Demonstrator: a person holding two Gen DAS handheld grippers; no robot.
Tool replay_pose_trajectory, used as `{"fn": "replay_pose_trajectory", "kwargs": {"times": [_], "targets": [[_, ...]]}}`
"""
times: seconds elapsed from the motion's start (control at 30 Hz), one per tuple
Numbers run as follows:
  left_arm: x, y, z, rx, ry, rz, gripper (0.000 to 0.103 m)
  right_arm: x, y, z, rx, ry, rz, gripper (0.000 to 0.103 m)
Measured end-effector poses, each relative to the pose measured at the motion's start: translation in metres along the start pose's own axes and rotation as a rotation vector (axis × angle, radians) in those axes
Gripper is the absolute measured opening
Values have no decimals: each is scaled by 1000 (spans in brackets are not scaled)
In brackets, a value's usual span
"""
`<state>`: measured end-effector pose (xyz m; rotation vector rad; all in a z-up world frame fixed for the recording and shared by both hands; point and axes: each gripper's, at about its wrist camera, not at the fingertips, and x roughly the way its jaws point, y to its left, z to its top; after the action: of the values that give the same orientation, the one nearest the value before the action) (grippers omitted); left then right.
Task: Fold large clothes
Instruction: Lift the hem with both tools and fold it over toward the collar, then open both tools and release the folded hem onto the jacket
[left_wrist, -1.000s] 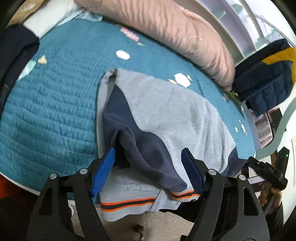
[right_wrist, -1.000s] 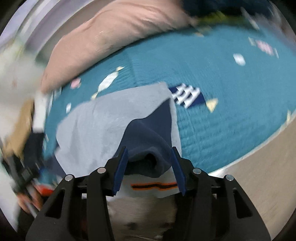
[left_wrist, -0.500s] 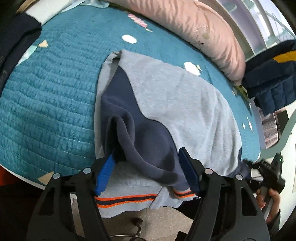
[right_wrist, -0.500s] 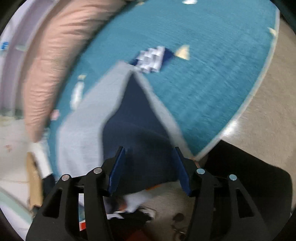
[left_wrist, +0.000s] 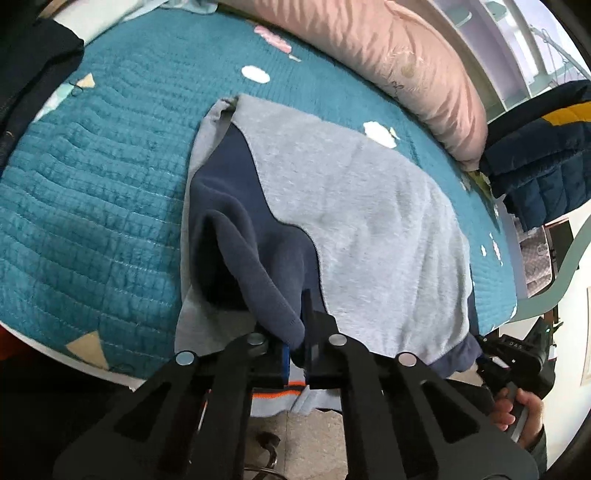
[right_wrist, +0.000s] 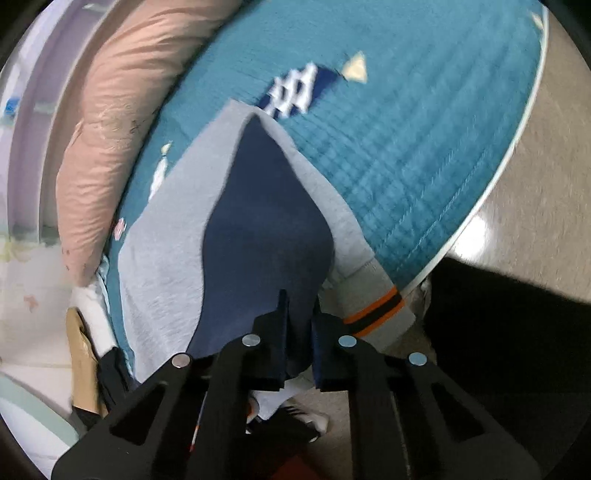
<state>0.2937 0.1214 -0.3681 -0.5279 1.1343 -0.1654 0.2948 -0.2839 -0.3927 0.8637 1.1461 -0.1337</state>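
Observation:
A grey sweatshirt (left_wrist: 369, 206) with navy sleeves lies flat on the teal quilt (left_wrist: 92, 184), its striped hem hanging over the near edge. My left gripper (left_wrist: 297, 354) is shut on the cuff end of the navy sleeve (left_wrist: 258, 240) folded over the body. In the right wrist view the other navy sleeve (right_wrist: 266, 229) lies across the grey sweatshirt (right_wrist: 162, 251). The jaws of my right gripper (right_wrist: 300, 332) are closing, with that sleeve's lower end pinched between the pads. The orange-striped hem (right_wrist: 376, 310) hangs beside it. The right gripper (left_wrist: 517, 354) also shows at the garment's far corner.
A long pink pillow (left_wrist: 388, 62) lies along the far side of the bed. A dark blue puffer jacket (left_wrist: 543, 158) sits at the far right and dark clothes (left_wrist: 29, 74) at the left. Grey floor (right_wrist: 535, 184) lies past the bed edge. A hand (left_wrist: 517, 410) holds the right gripper.
Both grippers went from open around the navy sleeves to closed on them. The right gripper also sank lower and rolled, so the bed now looks tilted.

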Motion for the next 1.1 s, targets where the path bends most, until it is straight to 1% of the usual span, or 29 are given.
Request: {"fn": "replay_pose_trajectory", "kwargs": {"times": [0.1, 0.17, 0.23, 0.27, 0.3, 0.33, 0.37, 0.4, 0.43, 0.47, 0.53, 0.63, 0.67, 0.7, 0.73, 0.8, 0.83, 0.9, 0.93, 0.97, 1.0, 1.07, 1.1], "targets": [[-10, 4, -11, -12, -7, 9, 4, -9, 3, 0, -37, -6, -24, 9], [-10, 13, -22, -46, 19, 11, 4, -10, 0, -1, -59, -5, -57, 9], [-1, 22, -31, -84, 56, 15, 4, -1, -8, -5, -59, 15, -87, 9], [2, 23, -34, -87, 63, 11, 5, 7, -11, -6, -59, 42, -103, 11], [2, 24, -36, -89, 65, 5, 5, 10, -10, -6, -77, 47, -121, 14], [-2, 23, -36, -93, 55, -6, 7, 7, -5, -5, -92, 34, -141, 18], [-10, 21, -35, -86, 42, -24, 14, 0, -2, -5, -105, 19, -163, 20], [-14, 19, -34, -79, 36, -25, 24, -6, 3, -7, -125, 5, -182, 22], [-24, 18, -33, -67, 15, -19, 32, -15, 10, -9, -160, -19, -210, 24], [-33, 18, -33, -61, -11, -16, 44, -22, 15, -11, -186, -44, -218, 25], [-54, 17, -29, -49, -82, 5, 44, -36, 34, -13, -269, -115, -242, 33], [-74, 10, -18, 5, -160, 48, 45, -39, 73, -17, -383, -161, -195, 33], [-79, 5, -13, 35, -199, 68, 46, -37, 87, -19, -426, -172, -170, 33], [-80, 0, -8, 60, -222, 80, 48, -33, 101, -22, -467, -176, -136, 30], [-79, -7, -3, 96, -237, 83, 52, -24, 123, -26, -528, -165, -79, 21], [-72, -19, 5, 145, -251, 93, 54, 0, 153, -27, -600, -130, -33, 1], [-65, -25, 9, 162, -246, 83, 56, 13, 168, -29, -637, -117, -24, 0], [-50, -34, 13, 201, -233, 58, 71, 34, 189, -32, -690, -111, -34, 0], [-41, -37, 14, 228, -211, 72, 72, 46, 199, -34, -715, -102, -44, 0], [-25, -38, 15, 253, -164, 99, 72, 52, 204, -34, -727, -98, -44, 0], [-14, -35, 14, 255, -134, 107, 72, 59, 210, -35, -744, -100, -54, 0], [2, -21, 8, 215, -99, 134, 72, 76, 216, -37, -779, -75, -91, 0], [9, -14, 7, 194, -75, 132, 72, 90, 214, -36, -775, -56, -136, 0]]}}
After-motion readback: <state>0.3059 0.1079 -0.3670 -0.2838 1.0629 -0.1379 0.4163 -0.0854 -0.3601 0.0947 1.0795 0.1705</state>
